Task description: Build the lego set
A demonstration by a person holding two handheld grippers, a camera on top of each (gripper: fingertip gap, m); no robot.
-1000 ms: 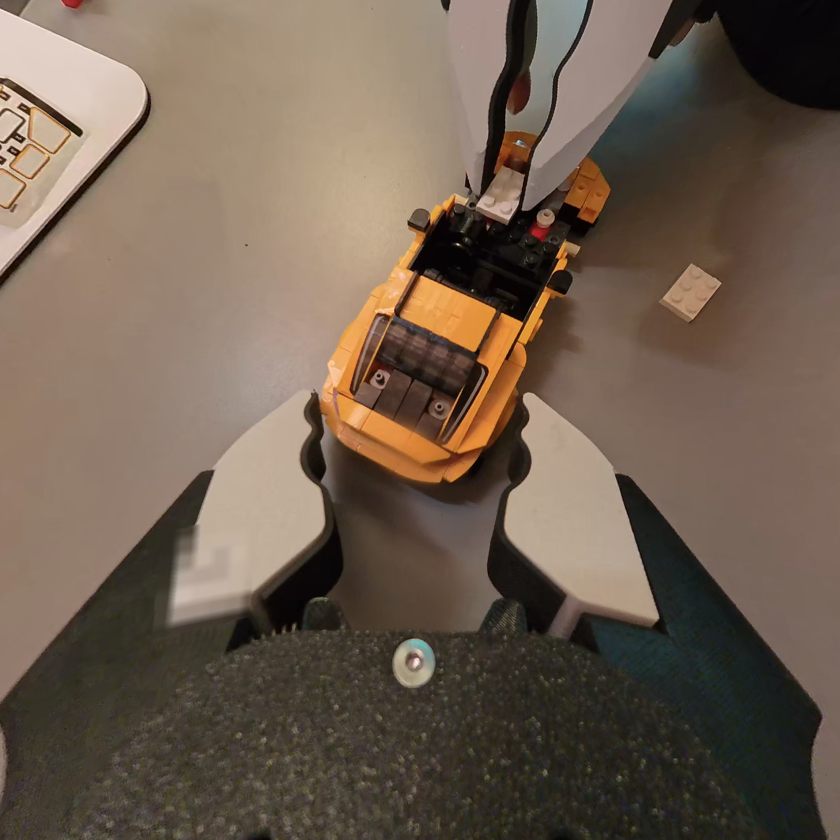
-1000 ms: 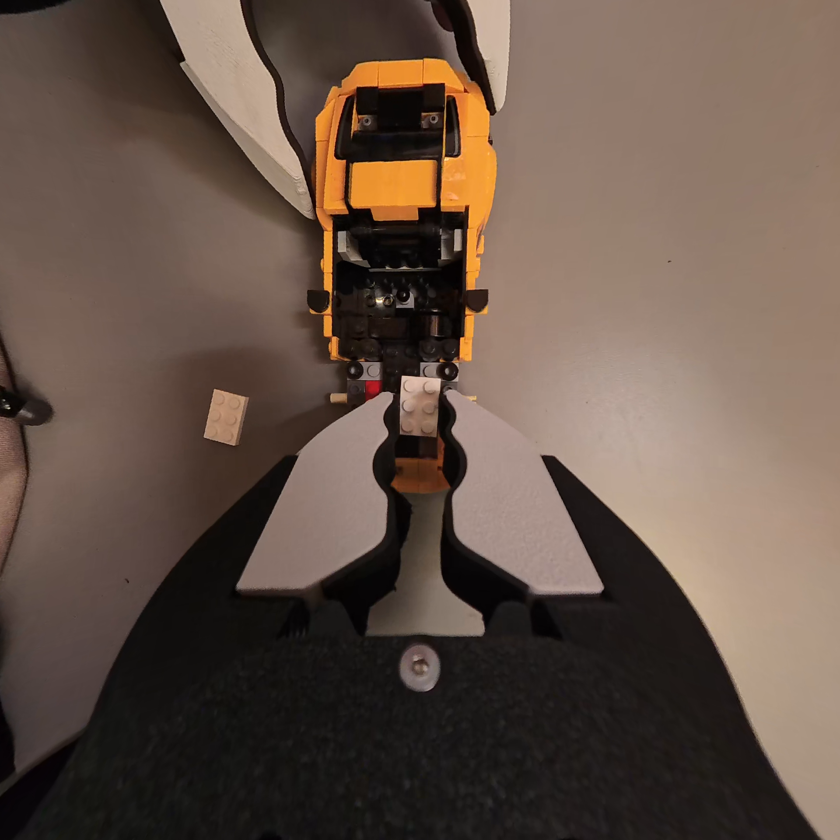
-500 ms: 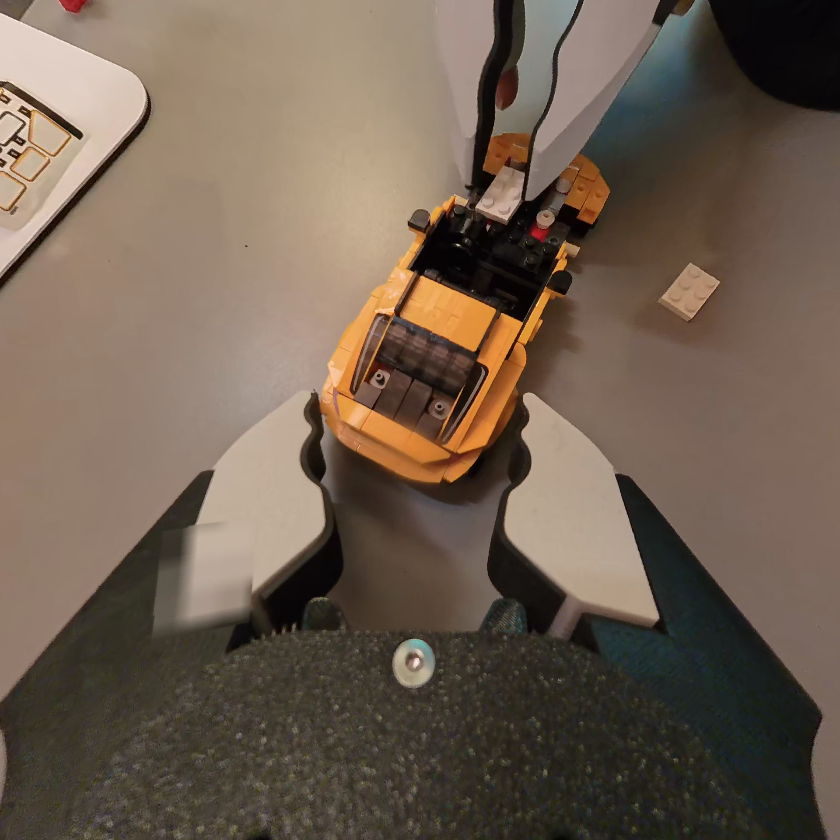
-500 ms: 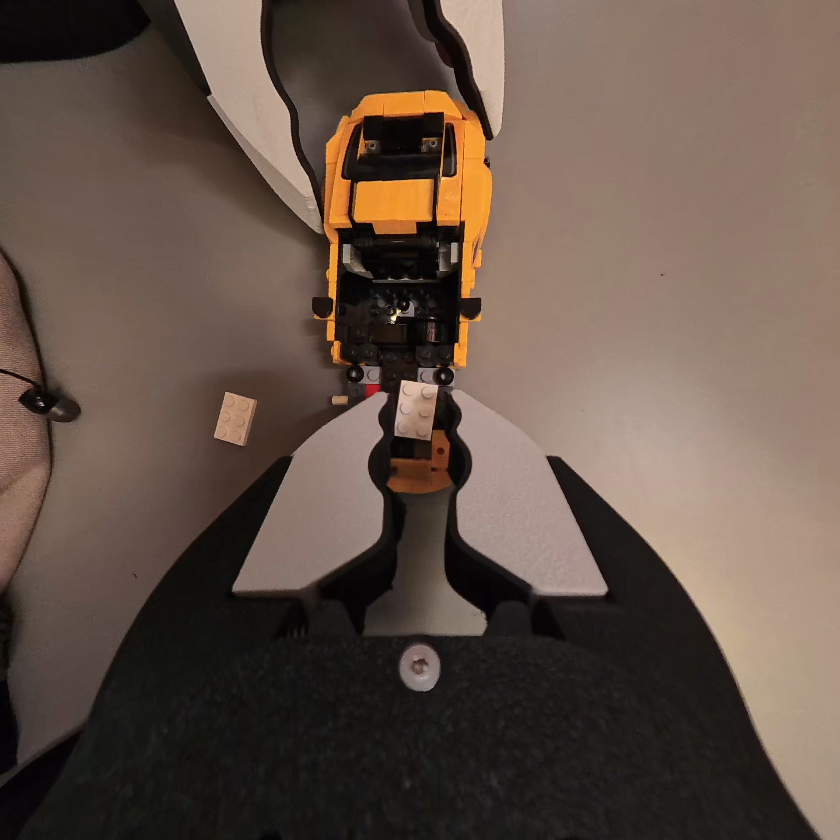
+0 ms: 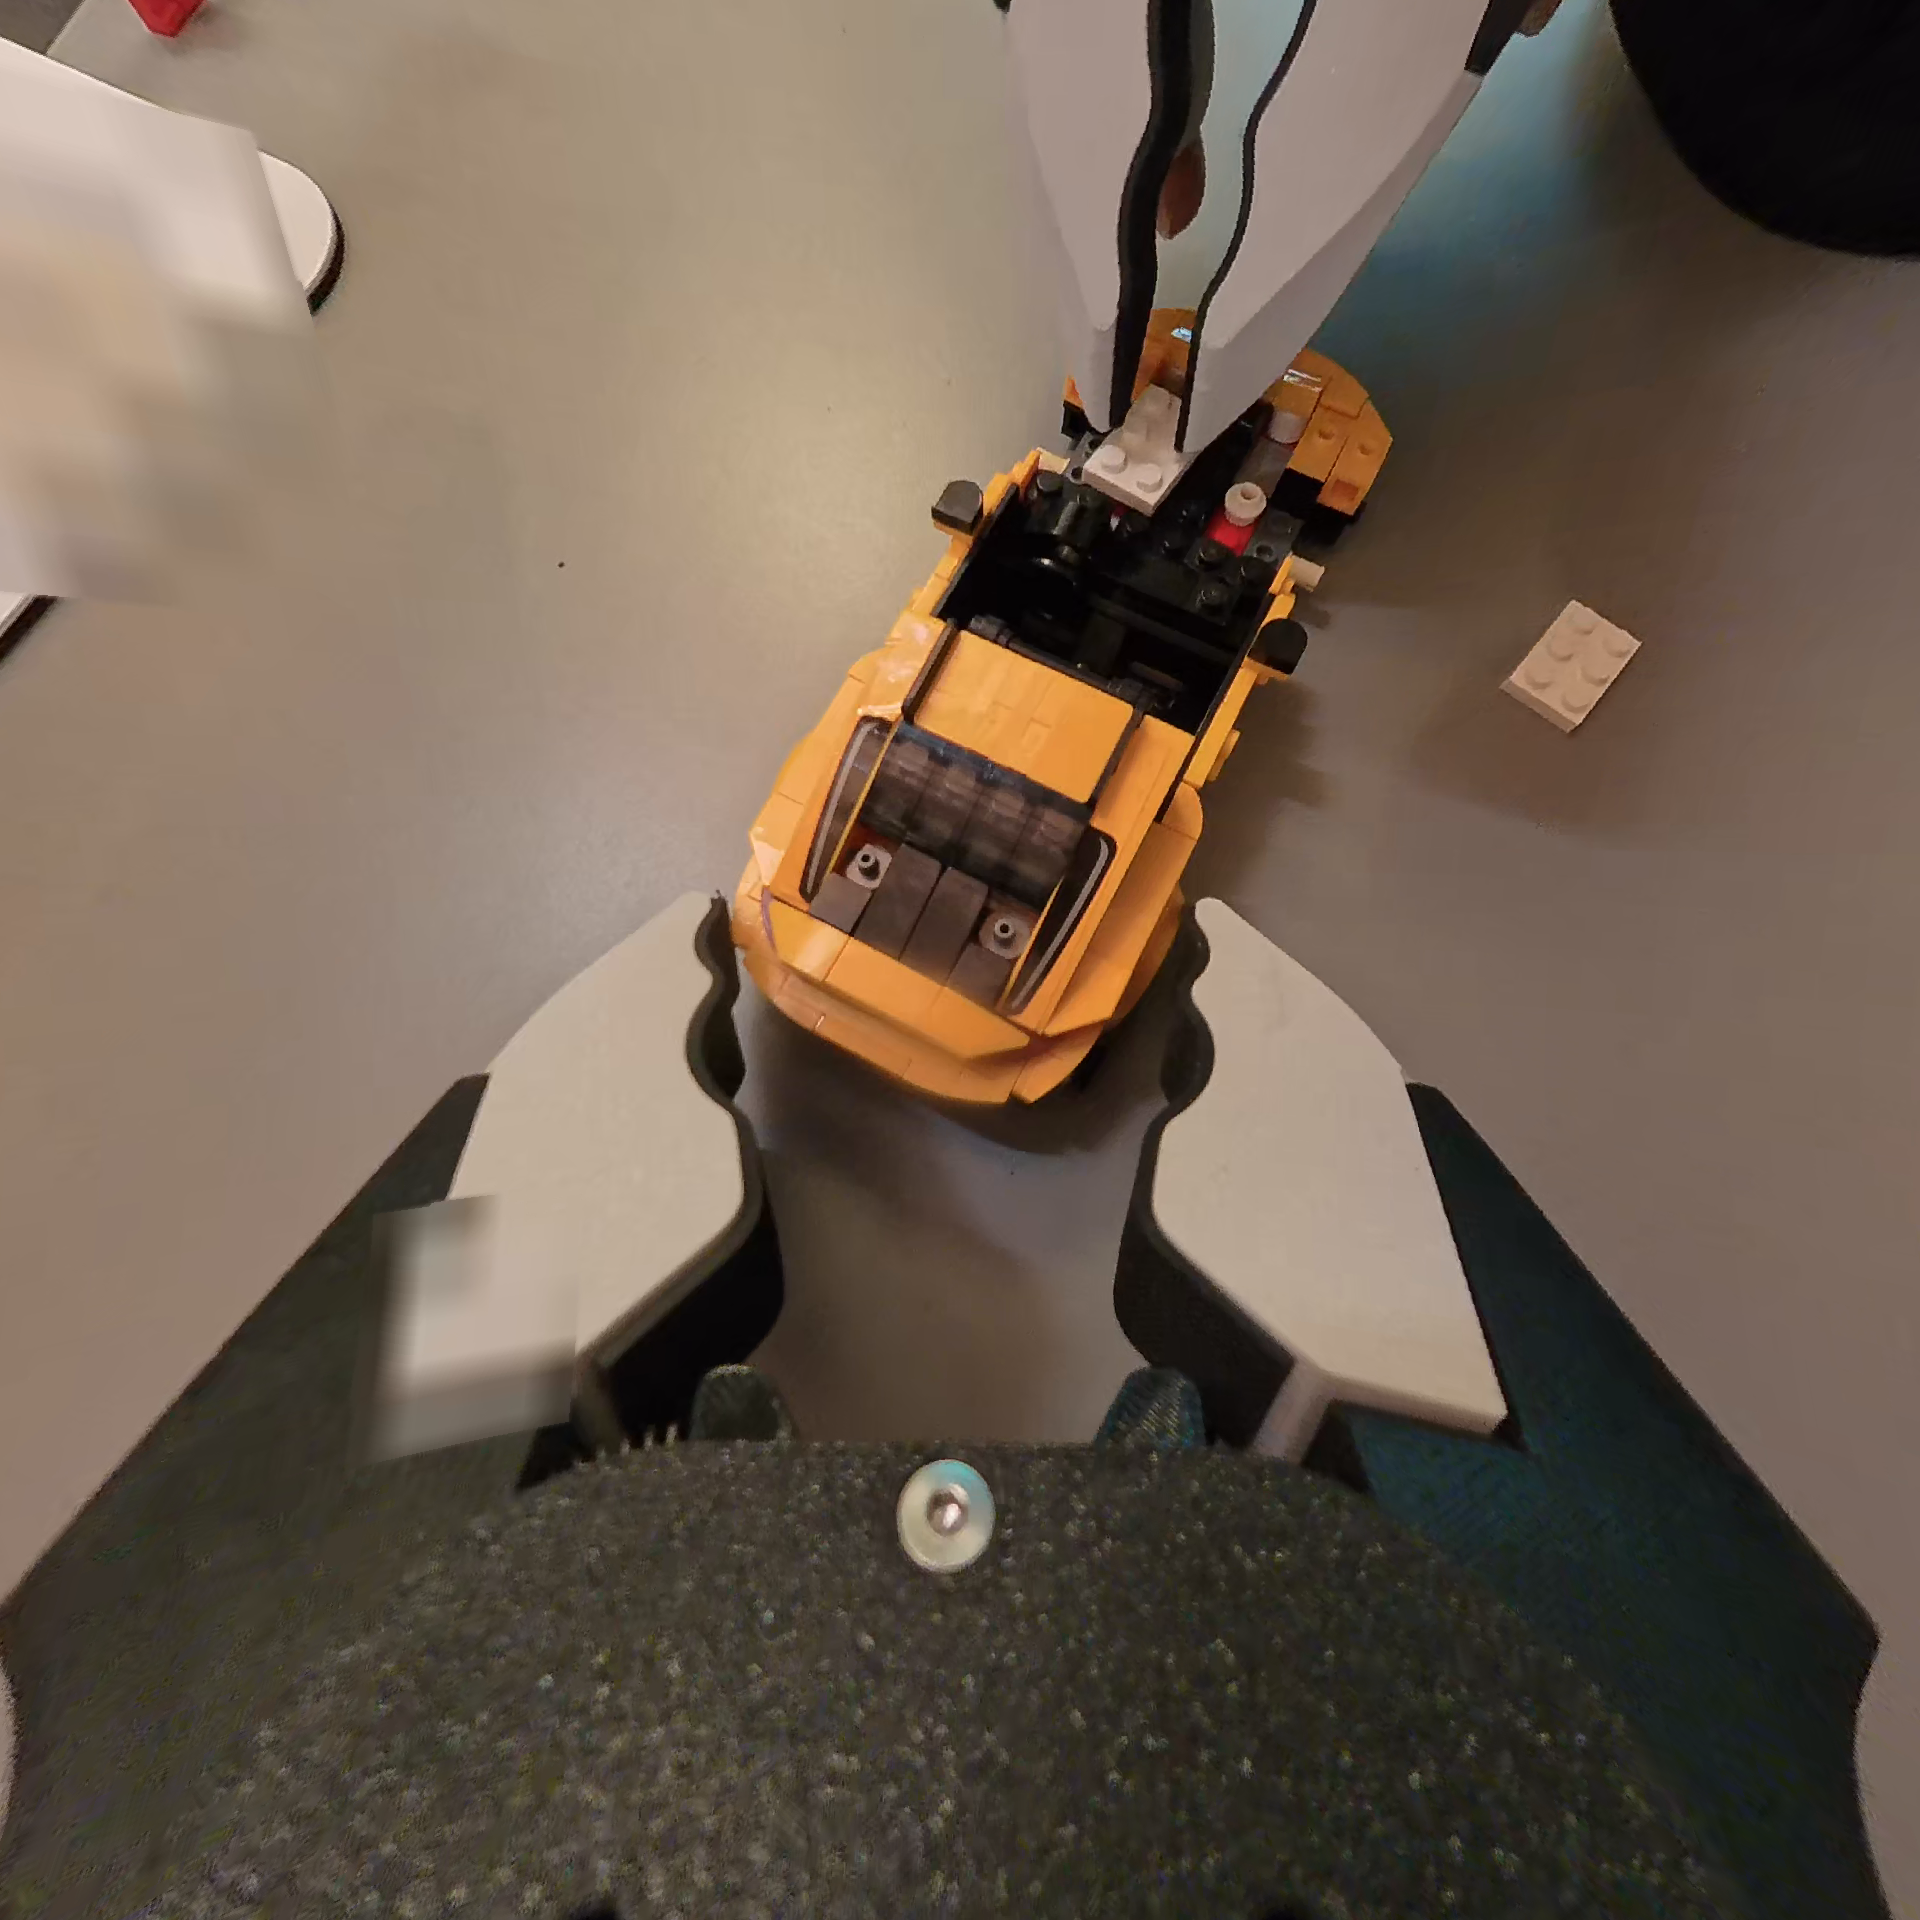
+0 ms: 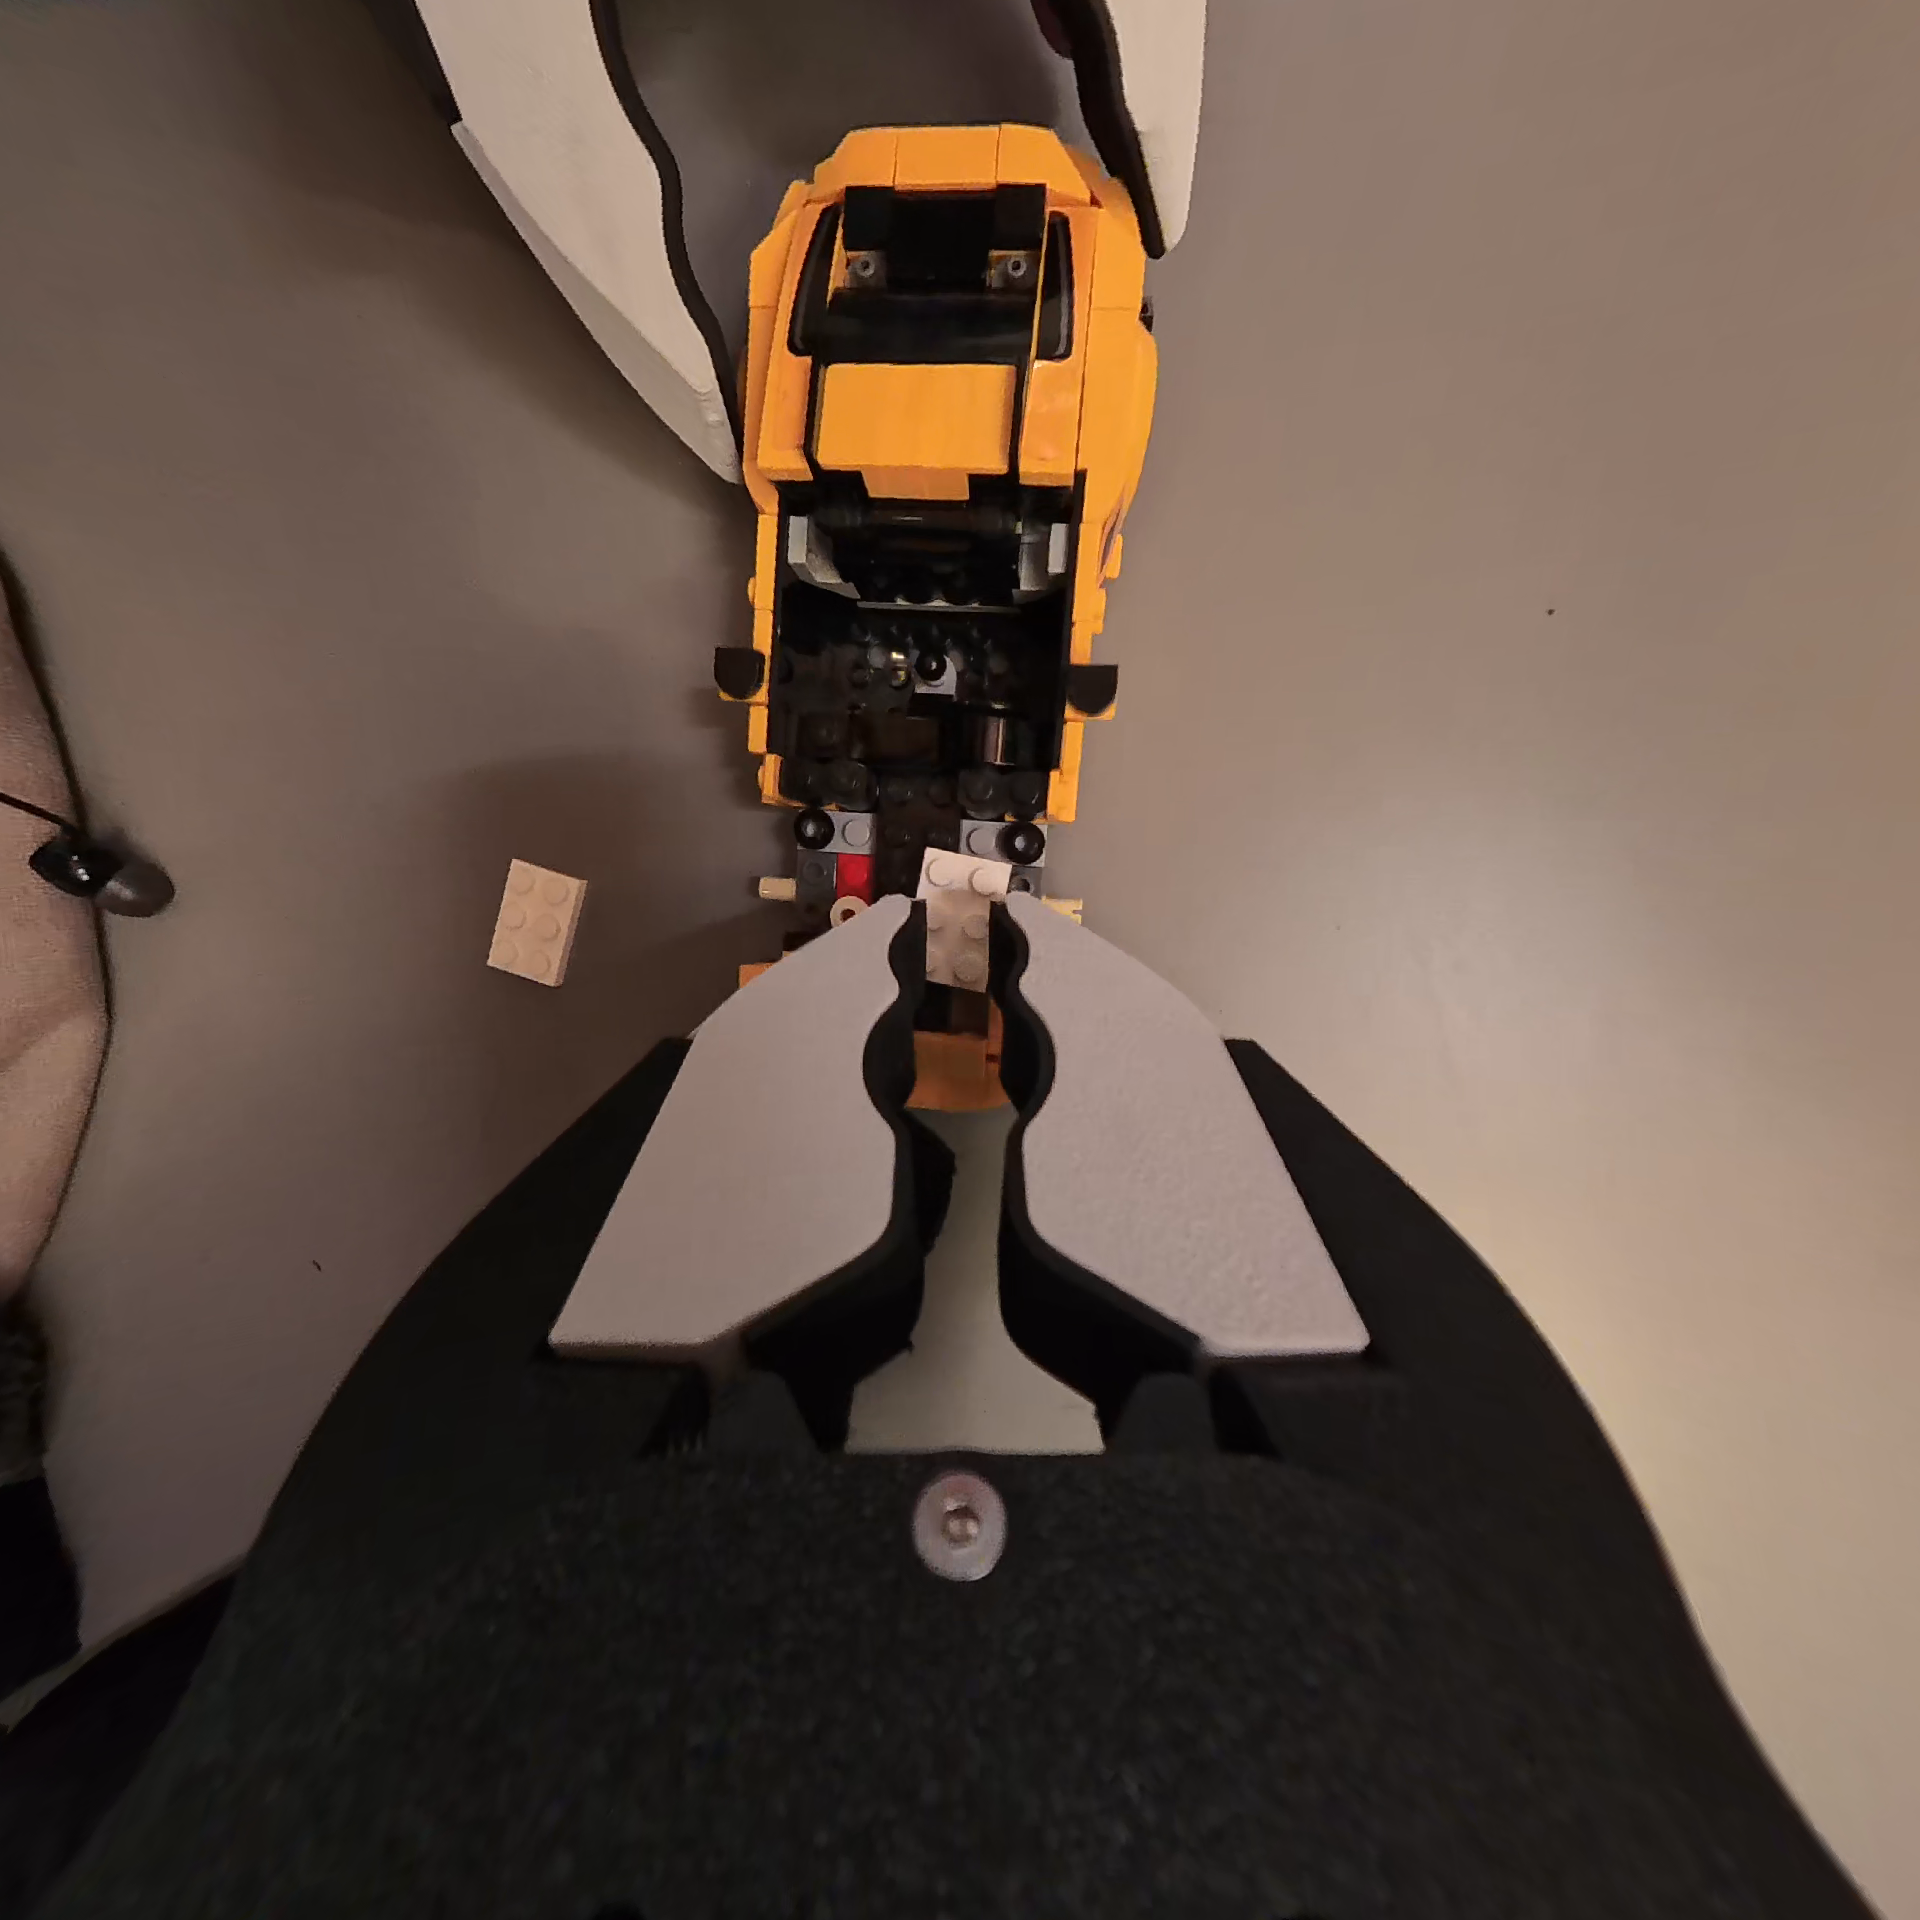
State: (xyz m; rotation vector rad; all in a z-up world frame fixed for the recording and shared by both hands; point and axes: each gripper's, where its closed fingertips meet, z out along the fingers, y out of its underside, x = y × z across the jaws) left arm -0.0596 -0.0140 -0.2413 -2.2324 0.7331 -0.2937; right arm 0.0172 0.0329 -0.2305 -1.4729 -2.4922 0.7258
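Orange brick-built toy car (image 6: 940,416) largely assembled; cabin open. Right gripper (image 6: 961,920) pinches a light-grey studded plate (image 6: 961,904) over the rear. Left gripper (image 5: 961,997) spread wide around the nose. Spare cream plate (image 6: 537,921) unused.

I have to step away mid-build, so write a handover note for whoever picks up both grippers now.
Right gripper: shut on the white plate, held over the rear of the orange car, not visibly pressed down.
Left gripper: open, fingers either side of the car's nose.
Spare tan plate lies loose on the table beside the car.
Done: body and bonnet built.
Left: seat the white plate, then the spare; cabin is open.
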